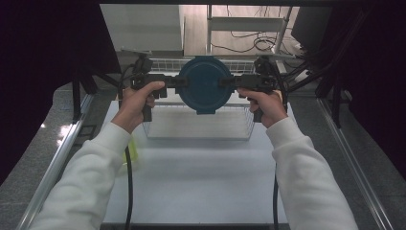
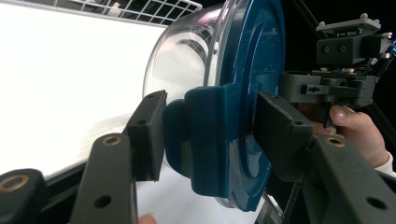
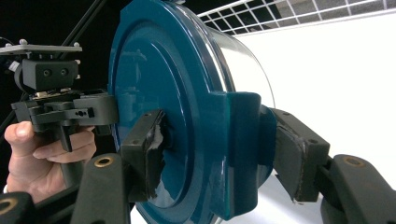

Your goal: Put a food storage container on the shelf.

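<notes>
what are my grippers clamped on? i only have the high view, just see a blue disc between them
Observer: The left gripper pinches a blue latch tab on the lid's rim.
Operator: is it just a lid
Observer: No, the lid sits on a clear bowl, tipped on its side.
Operator: right side the same
Observer: Yes, the right gripper has one pad on the lid's face and the other behind its own tab.

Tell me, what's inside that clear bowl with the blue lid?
The clear bowl looks empty through its wall; only glare and the white table show. The blue lid covers its mouth, hiding the part nearest it.
</notes>
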Tool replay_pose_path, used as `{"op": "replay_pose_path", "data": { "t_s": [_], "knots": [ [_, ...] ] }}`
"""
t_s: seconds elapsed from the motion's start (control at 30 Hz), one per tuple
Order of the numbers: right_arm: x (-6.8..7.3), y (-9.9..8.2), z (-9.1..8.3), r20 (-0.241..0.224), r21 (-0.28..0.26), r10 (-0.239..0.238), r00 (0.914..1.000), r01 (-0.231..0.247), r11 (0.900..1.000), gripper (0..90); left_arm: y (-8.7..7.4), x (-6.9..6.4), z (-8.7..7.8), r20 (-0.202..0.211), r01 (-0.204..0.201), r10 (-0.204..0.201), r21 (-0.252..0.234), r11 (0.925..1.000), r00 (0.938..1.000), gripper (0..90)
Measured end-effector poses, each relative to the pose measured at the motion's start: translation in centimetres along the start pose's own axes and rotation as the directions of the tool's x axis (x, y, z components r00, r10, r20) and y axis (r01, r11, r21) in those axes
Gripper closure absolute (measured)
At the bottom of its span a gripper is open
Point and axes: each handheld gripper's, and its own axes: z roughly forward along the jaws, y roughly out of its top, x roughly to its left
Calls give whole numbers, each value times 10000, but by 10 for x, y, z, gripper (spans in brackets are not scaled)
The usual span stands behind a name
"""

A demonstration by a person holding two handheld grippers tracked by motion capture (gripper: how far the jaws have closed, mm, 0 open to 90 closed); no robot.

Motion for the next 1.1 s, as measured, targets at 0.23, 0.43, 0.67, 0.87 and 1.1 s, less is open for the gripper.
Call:
{"op": "replay_pose_path", "data": {
  "t_s": [0.23,0.43,0.67,0.87,1.1],
  "knots": [
    [-5,12,4,8,-4,133,9999,-133,9999,389,16,6,5,-22,-75,76,111,9999,10000,462],
    [-7,21,6,68,42,155,9999,-156,9999,389,22,10,8,50,-2,1,144,9999,10000,462],
    [-9,26,10,99,49,293,9995,-294,9996,389,29,15,9,49,43,-44,153,9999,10000,462],
    [-12,27,13,183,126,382,9991,-384,9992,389,29,22,14,123,177,-179,160,9997,9998,461],
    [-24,29,19,250,255,688,9973,-695,9973,388,31,33,24,97,442,-445,286,9986,9990,460]
  ]
}}
